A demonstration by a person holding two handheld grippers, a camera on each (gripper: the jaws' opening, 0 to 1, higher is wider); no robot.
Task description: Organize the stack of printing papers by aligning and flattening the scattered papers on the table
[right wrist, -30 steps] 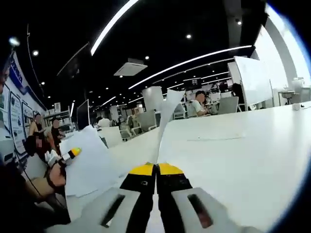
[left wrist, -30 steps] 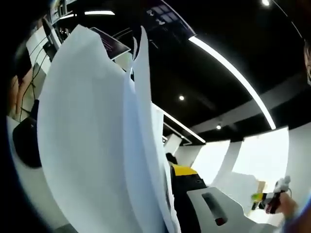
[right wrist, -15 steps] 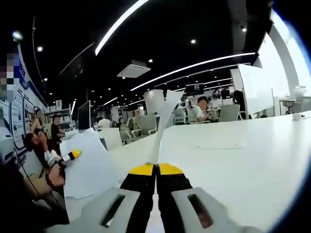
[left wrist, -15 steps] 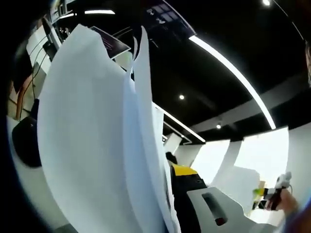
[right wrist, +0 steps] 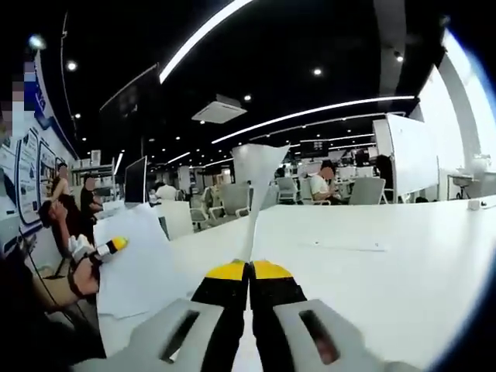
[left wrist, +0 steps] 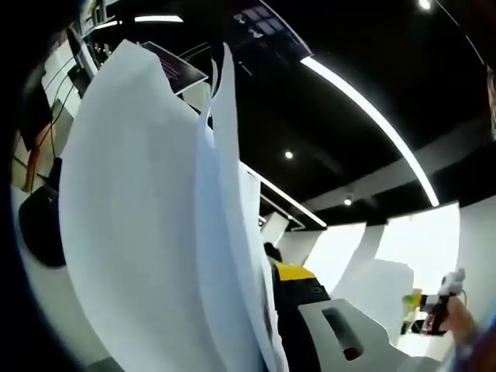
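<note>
Right gripper (right wrist: pixel 249 269) clamped shut on a single sheet (right wrist: pixel 260 170), held upright above the white table (right wrist: pixel 372 263); left gripper (left wrist: pixel 273 273) closed on the fanned stack of papers (left wrist: pixel 147 232), lifted against the dark ceiling (left wrist: pixel 349 46); stack also seen at left in right gripper view.

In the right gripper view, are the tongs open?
No, the right tongs are shut, the yellow tips pressed together on a thin white sheet of paper.

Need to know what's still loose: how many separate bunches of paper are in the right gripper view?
2: a sheet pinched upright in the right gripper, and a bunch held by the left gripper. More may be hidden behind.
</note>
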